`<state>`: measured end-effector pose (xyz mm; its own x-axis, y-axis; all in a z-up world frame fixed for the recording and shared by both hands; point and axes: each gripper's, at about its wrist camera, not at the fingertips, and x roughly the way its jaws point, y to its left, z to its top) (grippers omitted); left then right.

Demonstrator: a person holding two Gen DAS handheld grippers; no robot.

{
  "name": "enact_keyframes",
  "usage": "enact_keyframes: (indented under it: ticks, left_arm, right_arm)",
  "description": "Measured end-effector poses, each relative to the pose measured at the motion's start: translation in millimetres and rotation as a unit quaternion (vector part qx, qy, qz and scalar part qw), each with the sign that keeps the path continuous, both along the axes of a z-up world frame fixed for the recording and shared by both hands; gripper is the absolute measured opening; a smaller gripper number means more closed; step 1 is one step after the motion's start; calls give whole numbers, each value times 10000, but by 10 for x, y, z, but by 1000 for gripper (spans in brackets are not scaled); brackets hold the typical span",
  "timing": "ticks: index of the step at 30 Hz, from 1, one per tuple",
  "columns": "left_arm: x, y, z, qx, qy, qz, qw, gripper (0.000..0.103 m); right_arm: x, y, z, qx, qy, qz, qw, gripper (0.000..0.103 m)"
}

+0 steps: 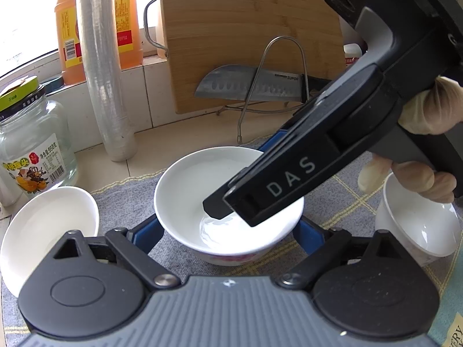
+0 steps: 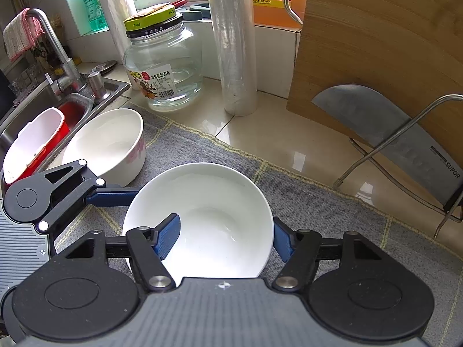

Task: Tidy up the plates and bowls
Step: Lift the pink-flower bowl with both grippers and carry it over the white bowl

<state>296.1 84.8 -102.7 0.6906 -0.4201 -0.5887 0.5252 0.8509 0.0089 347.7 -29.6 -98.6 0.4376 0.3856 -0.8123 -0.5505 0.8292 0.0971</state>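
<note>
Over on the left wrist view, the left gripper (image 1: 227,225) has its blue fingers either side of a white bowl (image 1: 185,179) sitting on the grey checked mat (image 1: 130,199) that covers the table. They're just beside the bowl's wall, but I honestly can't tell if they're pressing on it or only bracketing it. My guess is they're there to steady it. The right gripper (image 1: 246,173), held by a gloved hand (image 1: 419,110), comes in from the right with one finger dipped inside that same bowl. Nothing in the bowl, just a glossy bottom. There's a second white bowl (image 1: 49,225) to the left and a third one (image 1: 416,222) to the right, both empty too. Behind them sit a glass jar (image 1: 31,144) that looks empty, a sleeve of plastic cups (image 1: 107,86), and a cleaver (image 1: 249,86) parked on a wire rack against the cutting board (image 1: 231,29).

Switching to the right wrist view, one blue finger is inside the bowl and the other is outside its right rim. They're clenched on the wall, which looks like a lifting grip so it can be stacked with the others. The left gripper's finger reaches the bowl's left edge. The pink-patterned bowl beside it sits near the sink (image 2: 113,86), where a red-and-white tub (image 2: 31,144) leans, nothing visible in it
</note>
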Motion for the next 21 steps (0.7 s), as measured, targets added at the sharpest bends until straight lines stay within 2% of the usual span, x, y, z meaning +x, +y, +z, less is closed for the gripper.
enact_keyframes:
  ticks: [9,16,21]
  left_arm:
    - [3,1,-5,70,0,-76,9999,94]
    - [-15,7,-20,184,-72,-193,9996,92]
    - [-23,1,-28,224,-102,-204,9995,92]
  right_arm:
    - [6,-16,5,3,50,43,10000,72]
    - [88,-78,33,246,229,8,9994,72]
    - [85,-30,43,136,172,81,9997,72]
